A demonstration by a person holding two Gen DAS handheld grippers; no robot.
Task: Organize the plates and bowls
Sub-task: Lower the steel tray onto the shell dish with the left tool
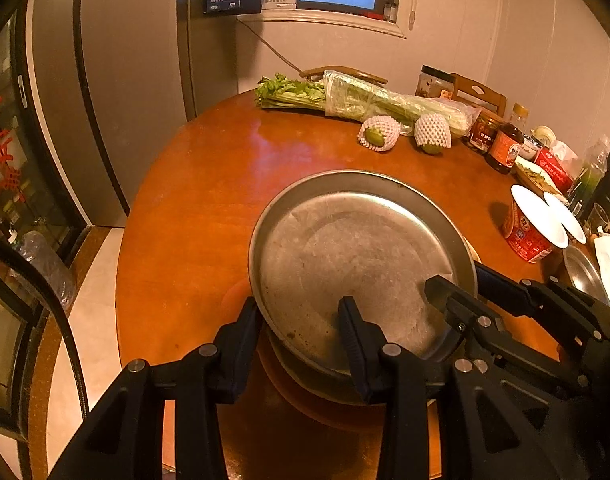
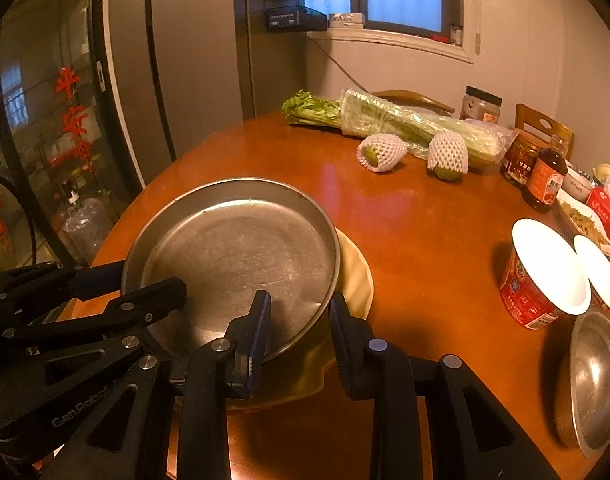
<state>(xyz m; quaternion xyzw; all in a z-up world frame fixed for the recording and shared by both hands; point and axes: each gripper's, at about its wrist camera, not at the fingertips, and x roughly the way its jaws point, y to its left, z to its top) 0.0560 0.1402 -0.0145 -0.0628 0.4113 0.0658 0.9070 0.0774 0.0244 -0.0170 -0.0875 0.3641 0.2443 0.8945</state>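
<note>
Steel plate (image 1: 357, 256) sits tilted on a yellow plate (image 2: 355, 276) near the worktop (image 1: 209, 184) front edge. Left hand-held gripper (image 1: 301, 320) and right hand-held gripper (image 2: 301, 312) each straddle its rim w/ fingers spread, one inside, one outside. Steel bowl (image 2: 597, 380) sits well apart at right, beside two cups (image 2: 545, 276).

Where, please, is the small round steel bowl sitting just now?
The small round steel bowl sits at the right edge of the right wrist view, just in front of the red instant-noodle cup.
</note>
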